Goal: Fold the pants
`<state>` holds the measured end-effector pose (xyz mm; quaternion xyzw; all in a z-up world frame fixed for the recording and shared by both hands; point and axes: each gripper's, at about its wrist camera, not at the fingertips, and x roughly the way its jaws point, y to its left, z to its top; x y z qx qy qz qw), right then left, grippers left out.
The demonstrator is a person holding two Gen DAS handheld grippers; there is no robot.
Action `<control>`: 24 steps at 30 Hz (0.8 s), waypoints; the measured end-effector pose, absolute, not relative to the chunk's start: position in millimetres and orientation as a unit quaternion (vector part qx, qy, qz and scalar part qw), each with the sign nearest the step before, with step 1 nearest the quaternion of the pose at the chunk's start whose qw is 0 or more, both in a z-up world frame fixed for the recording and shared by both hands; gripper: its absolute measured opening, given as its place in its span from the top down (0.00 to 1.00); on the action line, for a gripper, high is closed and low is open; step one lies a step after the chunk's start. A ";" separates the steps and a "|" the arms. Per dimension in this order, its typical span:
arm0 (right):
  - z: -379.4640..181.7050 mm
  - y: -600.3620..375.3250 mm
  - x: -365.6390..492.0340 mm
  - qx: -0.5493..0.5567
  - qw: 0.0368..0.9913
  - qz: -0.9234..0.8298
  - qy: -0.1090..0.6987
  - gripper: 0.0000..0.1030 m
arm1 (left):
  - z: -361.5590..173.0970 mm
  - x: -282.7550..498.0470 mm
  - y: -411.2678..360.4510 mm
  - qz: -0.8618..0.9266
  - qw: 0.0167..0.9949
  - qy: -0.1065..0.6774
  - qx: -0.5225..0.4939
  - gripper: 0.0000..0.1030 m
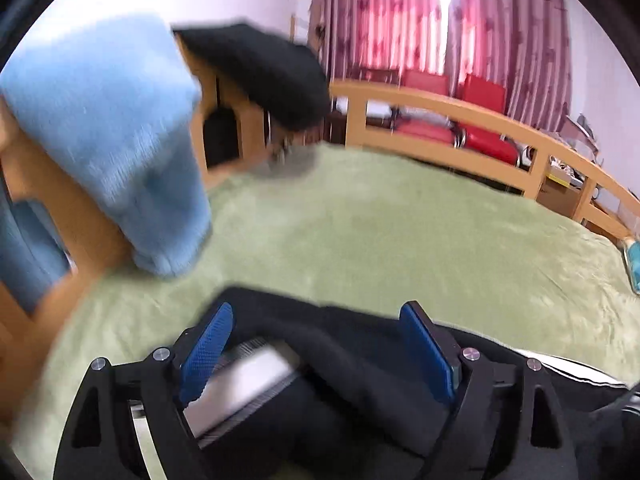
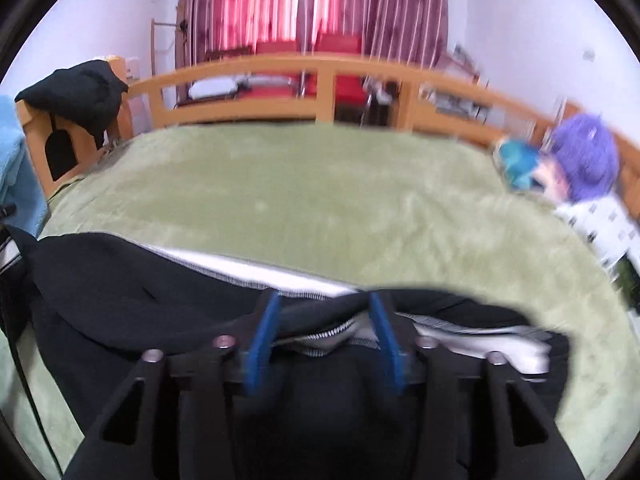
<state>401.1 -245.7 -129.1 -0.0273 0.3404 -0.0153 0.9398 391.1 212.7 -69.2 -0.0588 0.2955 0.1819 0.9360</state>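
Black pants (image 2: pixel 120 300) with a white and grey striped band lie on the green blanket (image 2: pixel 320 200) at the near edge of the bed. My right gripper (image 2: pixel 324 304) has its blue pads partly apart with a bunched fold of the pants between them. My left gripper (image 1: pixel 320 316) is open wide, its blue pads either side of the black fabric (image 1: pixel 360 360) and the striped band, not pinching it.
A light blue towel (image 1: pixel 112 128) and a black garment (image 1: pixel 260 68) hang over the wooden frame on the left. A wooden bed rail (image 2: pixel 320 80) runs along the far side. A purple and teal plush (image 2: pixel 576 164) lies at the right.
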 end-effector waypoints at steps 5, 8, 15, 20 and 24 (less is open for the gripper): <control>-118.4 -209.8 388.8 -0.015 0.932 0.057 0.358 0.45 | -53.7 361.1 206.6 0.179 0.941 0.286 -0.014 0.15; -131.8 -177.7 385.1 -0.045 0.927 0.088 0.361 0.41 | -64.2 348.5 214.8 0.168 0.938 0.302 -0.019 0.15; -176.0 -102.2 407.2 -0.142 0.909 0.148 0.364 0.41 | -114.1 315.0 250.5 0.136 0.919 0.363 -0.077 0.15; -196.1 -55.5 432.7 -0.217 0.880 0.199 0.372 0.39 | -140.0 298.8 272.1 0.132 0.908 0.383 -0.106 0.15; -219.3 -29.2 445.2 -0.287 0.856 0.194 0.384 0.90 | -152.0 294.7 284.4 0.126 0.902 0.395 -0.124 0.15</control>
